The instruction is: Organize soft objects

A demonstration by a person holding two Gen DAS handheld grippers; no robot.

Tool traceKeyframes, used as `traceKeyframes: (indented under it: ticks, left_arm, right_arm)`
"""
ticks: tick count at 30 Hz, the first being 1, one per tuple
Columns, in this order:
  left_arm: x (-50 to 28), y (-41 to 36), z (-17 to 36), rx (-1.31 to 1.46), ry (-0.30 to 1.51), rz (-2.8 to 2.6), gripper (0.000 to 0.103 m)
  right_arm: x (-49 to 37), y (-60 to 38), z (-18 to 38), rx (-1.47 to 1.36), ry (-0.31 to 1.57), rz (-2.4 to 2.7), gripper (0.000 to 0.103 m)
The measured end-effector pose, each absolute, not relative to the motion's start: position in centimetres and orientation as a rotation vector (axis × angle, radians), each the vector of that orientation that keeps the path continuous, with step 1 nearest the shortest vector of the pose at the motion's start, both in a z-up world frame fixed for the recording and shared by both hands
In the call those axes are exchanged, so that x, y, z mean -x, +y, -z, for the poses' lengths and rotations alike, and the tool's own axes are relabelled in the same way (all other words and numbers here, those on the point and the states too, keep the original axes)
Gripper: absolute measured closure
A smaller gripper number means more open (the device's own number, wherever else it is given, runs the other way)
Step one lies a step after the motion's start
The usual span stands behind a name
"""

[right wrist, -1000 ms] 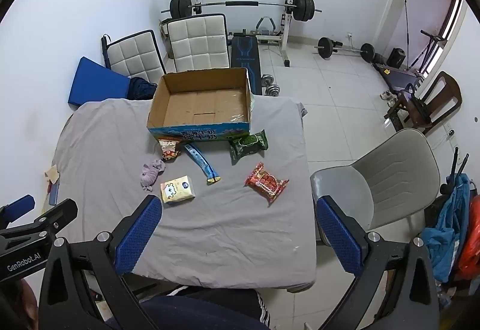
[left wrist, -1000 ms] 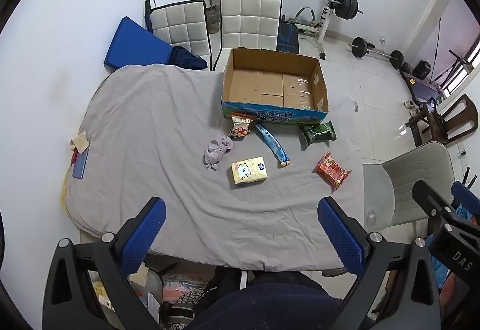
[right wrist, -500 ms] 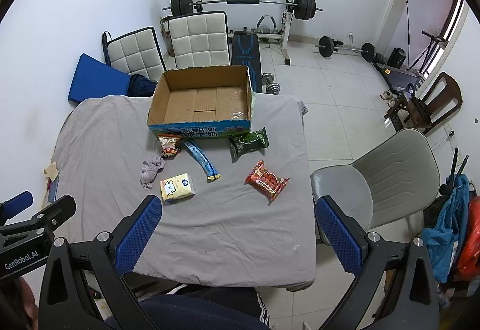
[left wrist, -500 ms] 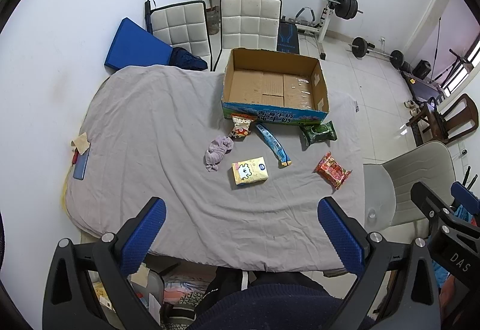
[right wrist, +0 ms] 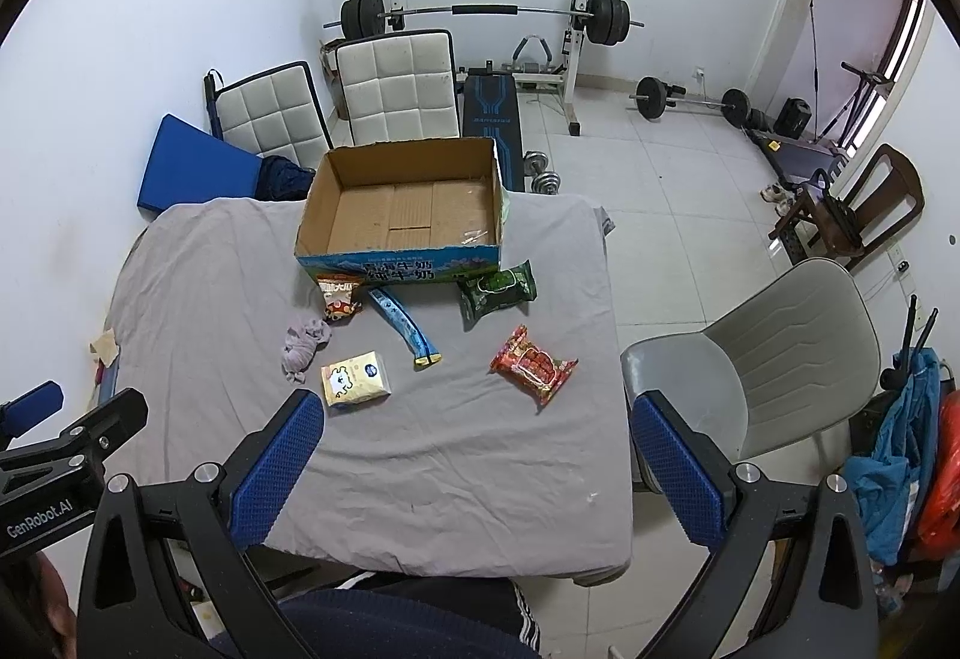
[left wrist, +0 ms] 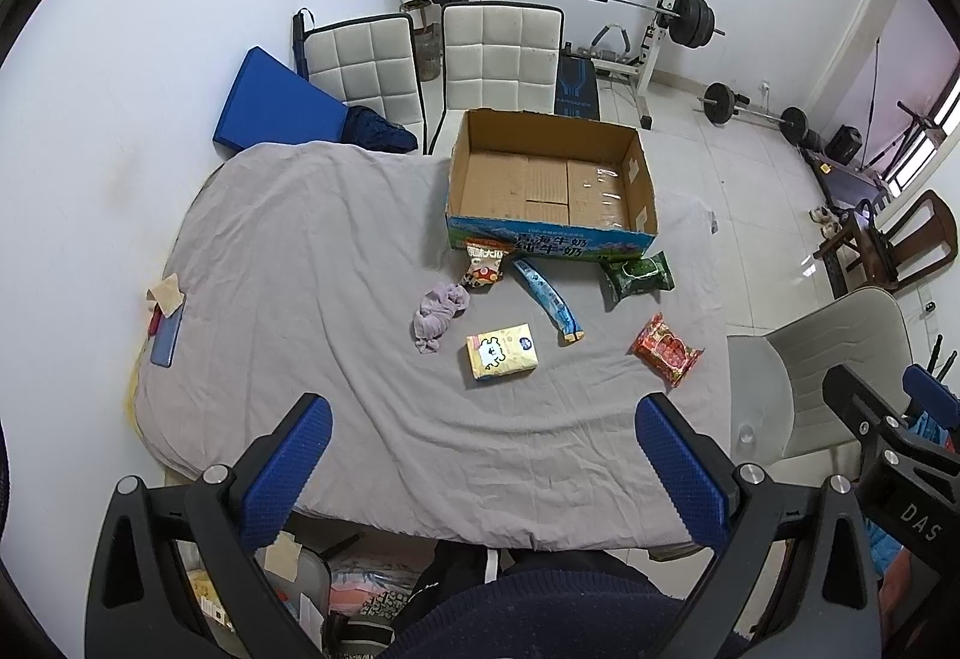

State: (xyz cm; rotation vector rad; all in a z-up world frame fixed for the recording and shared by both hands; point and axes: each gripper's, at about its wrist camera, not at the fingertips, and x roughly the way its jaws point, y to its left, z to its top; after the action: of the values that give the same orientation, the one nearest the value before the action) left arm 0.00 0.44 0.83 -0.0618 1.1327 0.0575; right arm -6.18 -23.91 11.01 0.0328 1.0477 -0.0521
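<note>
Both grippers, left gripper [left wrist: 483,467] and right gripper [right wrist: 477,464], spread wide, holding nothing. Six soft items (all loose) near one empty cardboard box [left wrist: 549,188] on grey cloth [left wrist: 300,263].

L gripper [left wrist: 480,470]: black frame, blue textured pads, silver screws | R gripper [right wrist: 477,464]: same build, "DAS" on its side | L side marked "GenRobot.AI" | person: dark navy top, white-striped trousers
</note>
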Motion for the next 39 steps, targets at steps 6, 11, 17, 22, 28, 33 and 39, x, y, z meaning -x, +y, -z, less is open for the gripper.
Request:
traceKeyframes:
  ticks: [6, 11, 17, 22, 28, 33, 39]
  left_arm:
    - [0.2, 0.4, -0.9, 0.059, 1.129, -0.059, 0.000]
    - [0.2, 0.3, -1.0, 0.058, 1.125, -0.059, 0.000]
    - [0.3, 0.2, -1.3, 0.056, 1.120, -0.059, 0.000]
    - [0.3, 0.2, -1.4, 0.058, 1.119, -0.059, 0.000]
    - [0.3, 0.2, -1.3, 0.058, 1.121, -0.058, 0.000]
    - [0.3, 0.2, -1.3, 0.057, 1.120, -0.057, 0.000]
    - [0.3, 0.2, -1.3, 0.057, 1.119, -0.059, 0.000]
  right_arm:
    - [6.3, -24.0, -11.3, -0.032, 1.041, 0.053, 0.000]
    - [6.4, -24.0, -11.5, -0.031, 1.035, 0.052, 0.000]
    - [6.4, -24.1, -11.9, -0.032, 1.028, 0.050, 0.000]
    - [6.3, -24.1, -12.0, -0.033, 1.031, 0.049, 0.000]
    - [6.4, -24.0, -12.0, -0.032, 1.030, 0.049, 0.000]
    - [6.3, -24.1, -12.1, -0.031, 1.029, 0.049, 0.000]
    - [6.2, -24.1, -12.0, -0.032, 1.033, 0.046, 0.000]
